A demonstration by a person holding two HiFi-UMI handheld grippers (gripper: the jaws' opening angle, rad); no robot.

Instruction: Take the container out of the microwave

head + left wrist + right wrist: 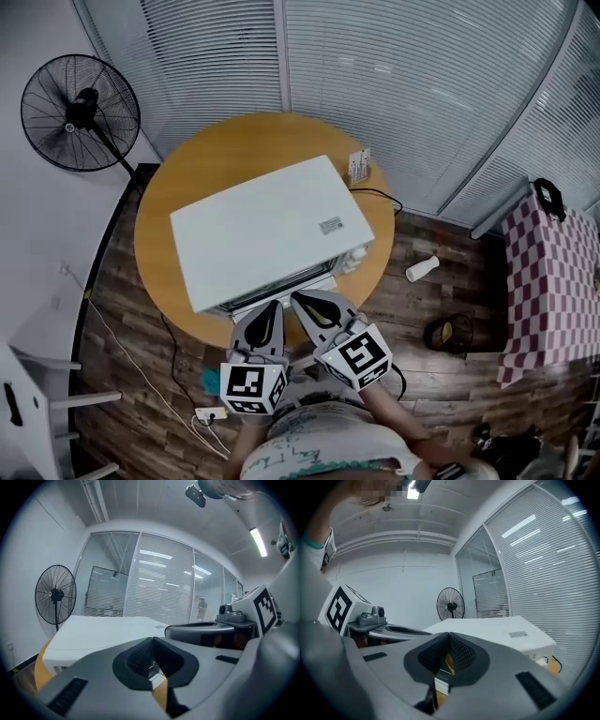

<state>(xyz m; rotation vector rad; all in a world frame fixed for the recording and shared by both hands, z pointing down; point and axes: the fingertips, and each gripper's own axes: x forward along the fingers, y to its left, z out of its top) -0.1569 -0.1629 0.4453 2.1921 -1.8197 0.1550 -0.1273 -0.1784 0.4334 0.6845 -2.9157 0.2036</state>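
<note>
White microwave (pixel 267 230) is lying lower-left to upper-right on the table (pixel 178 159). Left gripper (pixel 274 306) and right gripper (pixel 298 300), both pressed together, are hovering at its lower edge.

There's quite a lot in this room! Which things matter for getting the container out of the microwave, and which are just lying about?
Part of the job:
- microwave
- left gripper, shut
- right gripper, shut
- round wooden table under the microwave
(The container itself is not in view.)

Just lying about:
- standing fan
- white cup on the floor
- checked tablecloth
- power strip
</note>
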